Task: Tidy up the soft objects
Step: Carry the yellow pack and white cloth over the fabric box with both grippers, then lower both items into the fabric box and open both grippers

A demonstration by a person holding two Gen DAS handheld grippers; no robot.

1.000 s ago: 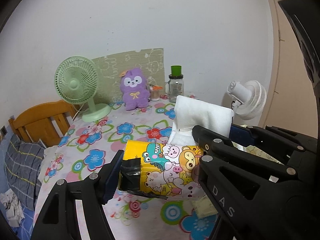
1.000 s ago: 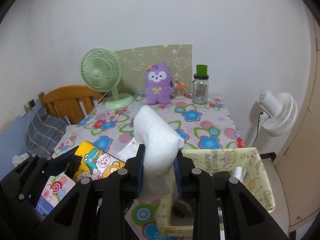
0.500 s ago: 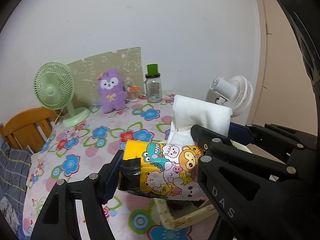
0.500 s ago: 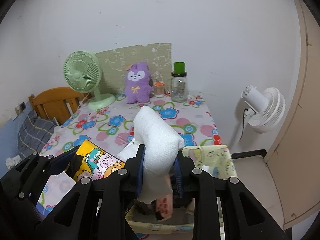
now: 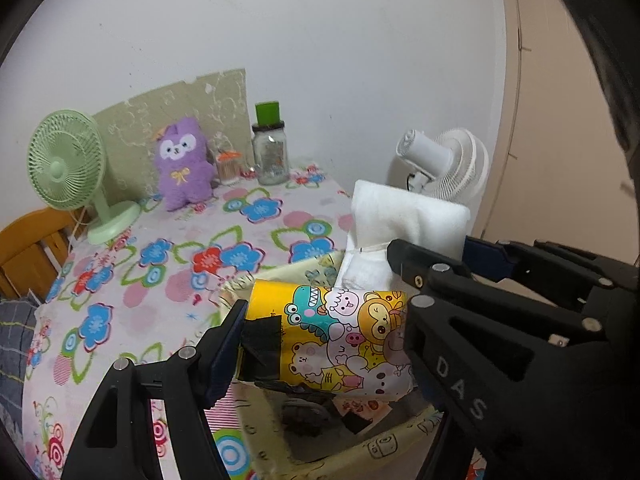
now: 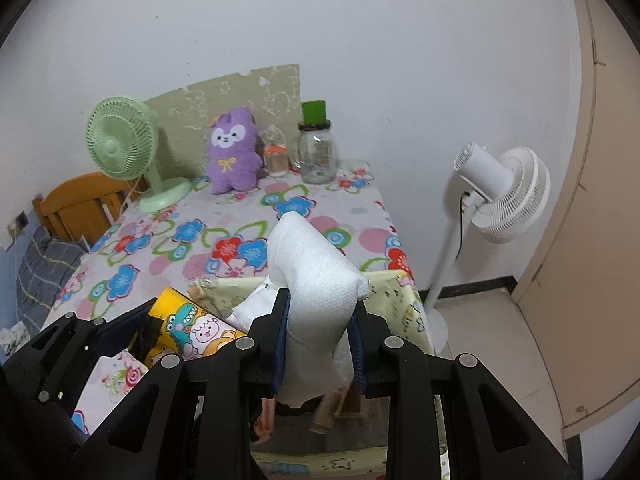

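My left gripper (image 5: pixel 320 336) is shut on a yellow cartoon-printed tissue pack (image 5: pixel 336 340), held above a pale yellow fabric storage box (image 5: pixel 280 444) at the table's near right corner. Beside it, my right gripper (image 6: pixel 318 332) is shut on a white folded cloth (image 6: pixel 316 276) whose top sticks up above the fingers; the cloth (image 5: pixel 408 216) also shows in the left wrist view. The box (image 6: pixel 404 300) lies directly under both loads, with dark items inside. A purple plush toy (image 5: pixel 182 164) stands at the back of the table.
The table wears a flowered cloth (image 5: pixel 160 264). At the back stand a green desk fan (image 5: pixel 68 172), a glass jar with a green lid (image 5: pixel 270 148) and a small orange-lidded jar (image 5: pixel 229 164). A white floor fan (image 6: pixel 500 196) stands right of the table; a wooden chair (image 6: pixel 76 204) is at the left.
Both grippers have moved right and lower with their loads, from over the table top to over the yellow box. Both grips are unchanged.
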